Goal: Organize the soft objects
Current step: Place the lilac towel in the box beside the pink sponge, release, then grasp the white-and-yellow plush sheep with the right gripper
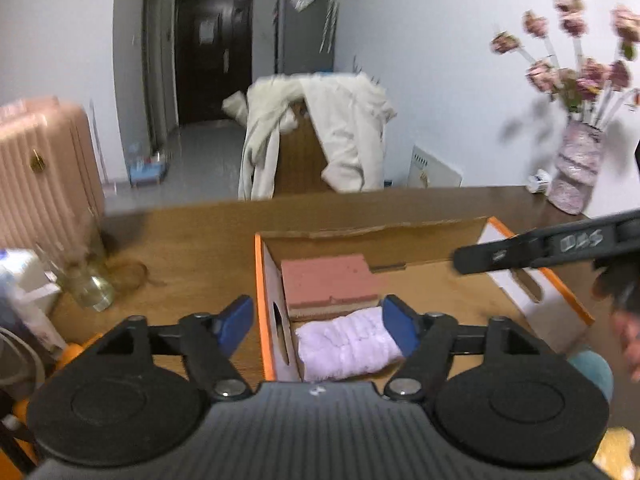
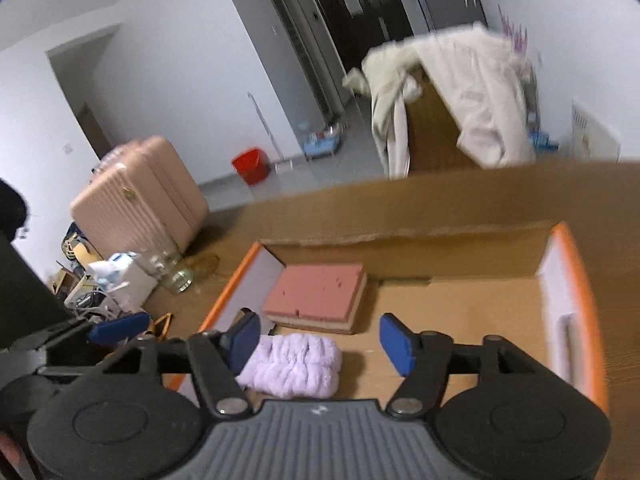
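Lying between both grippers' parted jaws, lilac towel [image 2: 296, 366] in box [image 2: 576, 280].

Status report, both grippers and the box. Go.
Left gripper open, empty, at the box edge. Right gripper open, empty, above the box floor. Purple towel and pink sponge inside. Nothing blocking.

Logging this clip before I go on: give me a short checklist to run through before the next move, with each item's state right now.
1. Left gripper open and empty: ok.
2. Right gripper open and empty: ok.
3. Purple fluffy cloth inside the cardboard box: ok, at its left end.
4. Pink sponge inside the box, behind the cloth: ok.
5. Free floor in the box for more items: ok, right part is bare.
6. Next soft item located: cannot tell; only teal and yellow shapes at the left view's edge.
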